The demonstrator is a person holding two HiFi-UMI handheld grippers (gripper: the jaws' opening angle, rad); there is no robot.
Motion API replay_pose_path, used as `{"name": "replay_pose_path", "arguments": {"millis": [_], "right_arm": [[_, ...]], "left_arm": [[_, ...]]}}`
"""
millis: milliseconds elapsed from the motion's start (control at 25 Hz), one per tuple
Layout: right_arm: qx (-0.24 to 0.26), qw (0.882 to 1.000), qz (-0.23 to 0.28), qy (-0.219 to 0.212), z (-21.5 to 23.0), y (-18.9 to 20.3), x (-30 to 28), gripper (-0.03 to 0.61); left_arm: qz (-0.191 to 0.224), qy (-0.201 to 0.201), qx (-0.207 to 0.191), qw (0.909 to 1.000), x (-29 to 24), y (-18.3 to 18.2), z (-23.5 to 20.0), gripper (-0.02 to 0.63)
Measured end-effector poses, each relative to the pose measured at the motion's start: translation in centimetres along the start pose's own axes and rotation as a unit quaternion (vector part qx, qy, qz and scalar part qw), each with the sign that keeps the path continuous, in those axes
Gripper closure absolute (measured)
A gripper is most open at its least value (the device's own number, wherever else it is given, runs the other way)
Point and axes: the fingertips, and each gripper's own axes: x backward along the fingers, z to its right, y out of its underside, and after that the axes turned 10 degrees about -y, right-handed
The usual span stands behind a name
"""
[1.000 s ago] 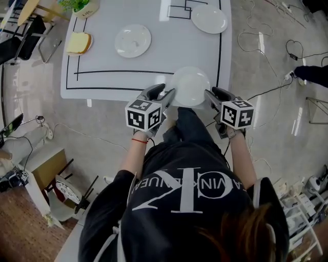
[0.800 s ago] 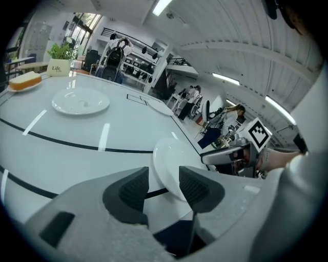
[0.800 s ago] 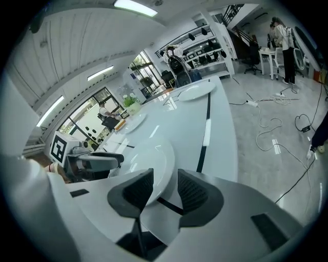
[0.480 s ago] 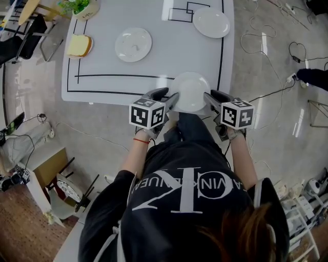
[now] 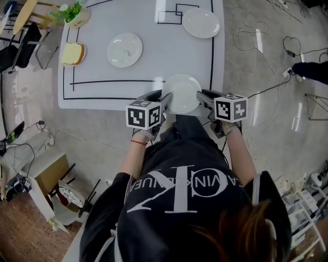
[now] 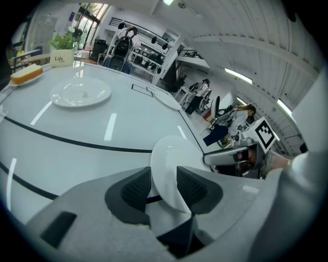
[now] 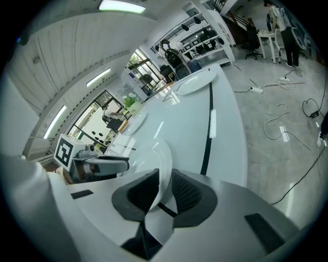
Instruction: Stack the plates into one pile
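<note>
A white plate [image 5: 181,93] hangs over the near edge of the white table [image 5: 154,66], held by its rim from both sides. My left gripper [image 5: 165,97] has the plate's left rim [image 6: 169,169] between its jaws, which are closing onto it. My right gripper [image 5: 201,94] has the opposite rim [image 7: 154,153] between its jaws, which are closing too. A second white plate [image 5: 124,50] lies at the table's middle left. A third plate [image 5: 201,23] lies at the far right corner.
A slice of bread [image 5: 72,53] on a small dish sits at the table's left, with a potted plant [image 5: 74,13] behind it. Black lines are taped on the tabletop. Cables trail over the floor at the right [image 5: 266,46]. Chairs stand at the far left.
The plate stays between the two grippers at the table's near edge. Both grippers have drawn slightly inward onto its rim, and the head view has shifted a little.
</note>
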Motion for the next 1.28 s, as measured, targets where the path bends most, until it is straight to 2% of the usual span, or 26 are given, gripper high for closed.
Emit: {"name": "replay_pose_path", "arguments": {"millis": [80,440,720,1000,1280], "right_arm": [[-0.003,1.000,-0.003,0.002,0.3,-0.1,0.1,0.522],[-0.018,0.999,0.024,-0.028,0.2,-1.8,0.2,0.539],[0.001,0.999,0.025,-0.048,-0.7,-4.0,-0.7,0.548],[0.018,0.998,0.006,-0.067,-2.8,-6.2,-4.2,0.549],[0.020,0.997,0.005,-0.074,-5.6,-8.7,-8.8,0.549]], "left_arm": [[0.000,-0.005,0.003,1.0000,-0.1,0.0,0.0,0.454],[0.009,-0.020,0.028,0.9994,0.1,-1.2,-0.5,0.480],[0.029,-0.040,0.042,0.9979,0.7,-2.2,-1.6,0.477],[0.055,-0.054,0.075,0.9942,2.1,-3.9,-5.4,0.474],[0.058,-0.057,0.086,0.9930,3.8,-5.8,-10.5,0.471]]}}
